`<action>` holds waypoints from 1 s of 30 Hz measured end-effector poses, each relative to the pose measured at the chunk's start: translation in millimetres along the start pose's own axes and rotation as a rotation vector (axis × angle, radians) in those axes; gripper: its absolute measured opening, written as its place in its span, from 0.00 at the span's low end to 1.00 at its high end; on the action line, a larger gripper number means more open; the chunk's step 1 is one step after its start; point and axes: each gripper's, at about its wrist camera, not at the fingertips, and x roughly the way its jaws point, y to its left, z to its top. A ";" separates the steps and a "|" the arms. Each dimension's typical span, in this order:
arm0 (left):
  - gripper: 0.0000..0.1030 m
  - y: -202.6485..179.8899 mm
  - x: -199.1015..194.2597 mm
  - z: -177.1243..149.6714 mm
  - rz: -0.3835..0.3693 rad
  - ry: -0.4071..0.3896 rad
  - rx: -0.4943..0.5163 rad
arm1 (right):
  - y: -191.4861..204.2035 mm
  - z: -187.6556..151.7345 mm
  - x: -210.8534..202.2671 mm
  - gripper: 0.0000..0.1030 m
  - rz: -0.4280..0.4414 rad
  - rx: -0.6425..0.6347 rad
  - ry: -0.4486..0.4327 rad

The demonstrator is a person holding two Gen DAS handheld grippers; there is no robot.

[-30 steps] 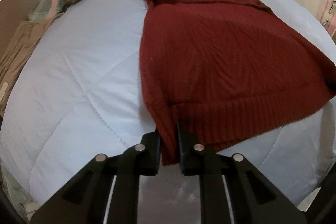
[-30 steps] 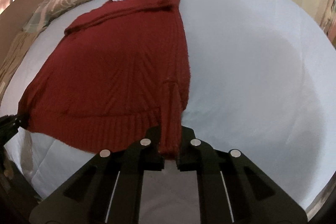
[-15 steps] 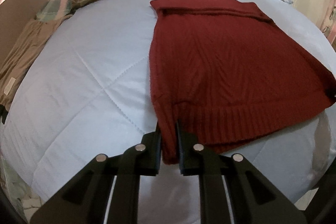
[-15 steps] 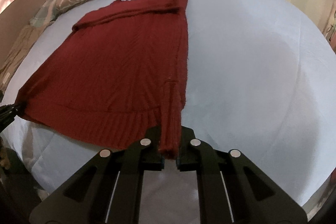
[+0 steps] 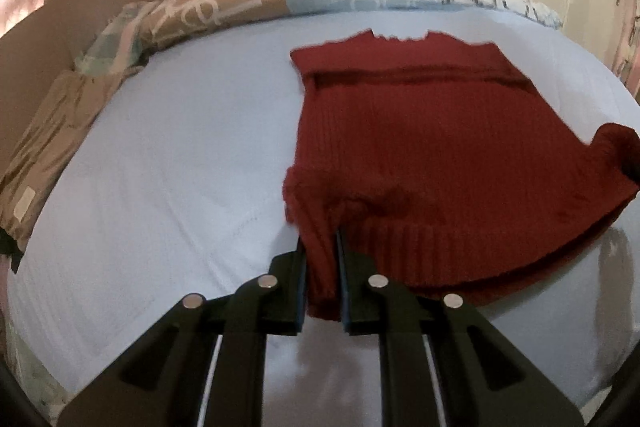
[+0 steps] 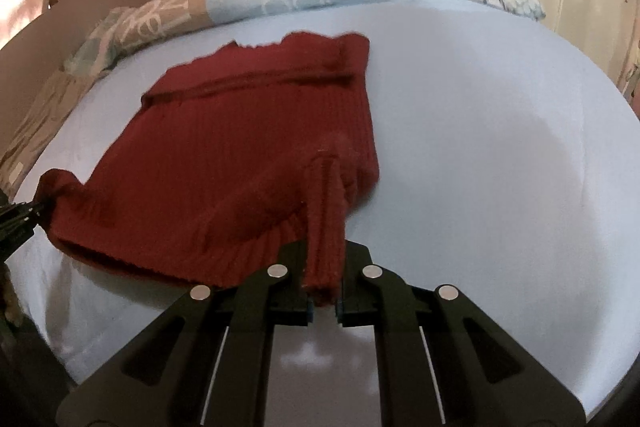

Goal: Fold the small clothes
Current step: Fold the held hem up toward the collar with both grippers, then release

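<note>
Left gripper (image 5: 322,269) jaws clamped, right gripper (image 6: 323,273) jaws clamped, both seemingly raised, pointing forward

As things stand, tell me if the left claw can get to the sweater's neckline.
Probably not: the left claw is shut on the red sweater hem corner, and the neckline lies at the far end.

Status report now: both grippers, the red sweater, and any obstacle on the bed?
Left gripper shut on red sweater hem corner. Right gripper shut on the other hem corner. Hem lifted, collar end flat on bed. Nothing in the way.
</note>
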 end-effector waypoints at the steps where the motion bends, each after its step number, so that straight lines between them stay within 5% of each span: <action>1: 0.13 0.4 3.3 5.5 0.004 -0.007 -0.001 | -0.4 5.2 3.6 0.07 0.001 0.001 -0.007; 18: 0.13 23.1 95.2 147.0 0.063 -0.147 -0.046 | -12.7 135.4 94.5 0.07 0.024 0.046 -0.141; 30: 0.13 9.8 181.8 237.7 0.088 -0.171 0.038 | -34.5 203.6 180.3 0.07 0.008 0.146 -0.090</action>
